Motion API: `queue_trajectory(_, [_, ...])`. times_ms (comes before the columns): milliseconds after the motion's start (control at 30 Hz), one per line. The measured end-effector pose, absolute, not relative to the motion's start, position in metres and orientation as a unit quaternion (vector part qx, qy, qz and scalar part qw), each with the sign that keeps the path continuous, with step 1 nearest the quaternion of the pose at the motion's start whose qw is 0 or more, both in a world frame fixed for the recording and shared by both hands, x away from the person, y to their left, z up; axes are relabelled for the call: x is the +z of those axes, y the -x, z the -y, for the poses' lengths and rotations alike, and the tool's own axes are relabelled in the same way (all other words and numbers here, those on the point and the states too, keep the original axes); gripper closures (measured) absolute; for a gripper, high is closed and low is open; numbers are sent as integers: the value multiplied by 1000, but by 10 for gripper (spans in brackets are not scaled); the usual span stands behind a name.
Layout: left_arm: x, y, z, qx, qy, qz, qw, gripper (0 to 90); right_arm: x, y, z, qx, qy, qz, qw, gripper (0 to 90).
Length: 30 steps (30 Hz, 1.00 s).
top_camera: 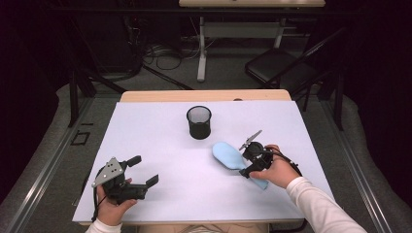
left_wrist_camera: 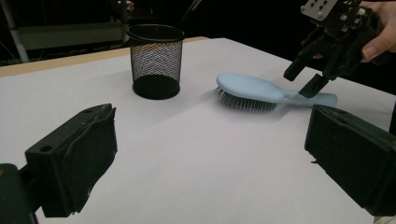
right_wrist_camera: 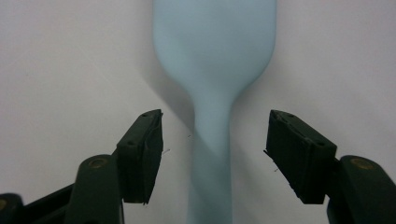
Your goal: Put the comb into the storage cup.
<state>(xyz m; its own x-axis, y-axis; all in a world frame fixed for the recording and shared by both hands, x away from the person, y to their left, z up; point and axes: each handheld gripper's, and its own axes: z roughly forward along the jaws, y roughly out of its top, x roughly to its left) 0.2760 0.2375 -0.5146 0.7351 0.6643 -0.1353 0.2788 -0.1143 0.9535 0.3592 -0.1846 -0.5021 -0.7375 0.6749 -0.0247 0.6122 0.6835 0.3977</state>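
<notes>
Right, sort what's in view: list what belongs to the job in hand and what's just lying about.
In the job:
- light blue hairbrush, lying bristles down
- right gripper, fingers open either side of its handle

Lying about:
- black mesh cup
- left gripper, open, apart from both
- folding chair beyond the table

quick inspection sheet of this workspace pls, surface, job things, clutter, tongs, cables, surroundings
surface: white tabletop, flat and bare around the items, wooden edge at the far side
job's things: light blue hairbrush lying bristles down, handle toward the person's right hand; black mesh cup upright beyond it, apart from the brush
clutter: nothing seen
tongs: right tongs straddle the brush handle, pads not touching it; left tongs open, nothing between them, resting near the front left
cables: black cable trails from each of the tongs; loose cables on the floor behind the table
surroundings: dark room, a second table's legs and a folding chair beyond
</notes>
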Motion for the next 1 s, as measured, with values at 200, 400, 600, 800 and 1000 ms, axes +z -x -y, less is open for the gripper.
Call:
queue_trajectory(200, [-514,-276,-238,166,-728,-325,581,23,-503,-360,184,180,-355,-914,78,402])
queue_trajectory(400, [-515,-276,-237,165,-727,-323,582,23,-506,-361,184,176,-356,-915,75,397])
queue_trajectory(600, [-515,-276,-238,164,-727,-324,583,23,-506,-363,183,176,-356,-915,71,408])
queue_trajectory(800, [-515,-276,-238,164,-728,-324,581,23,-508,-363,182,174,-354,-916,68,414])
queue_trajectory(1000, [-515,-276,-238,164,-728,-324,581,23,-511,-363,179,163,-345,-922,69,418])
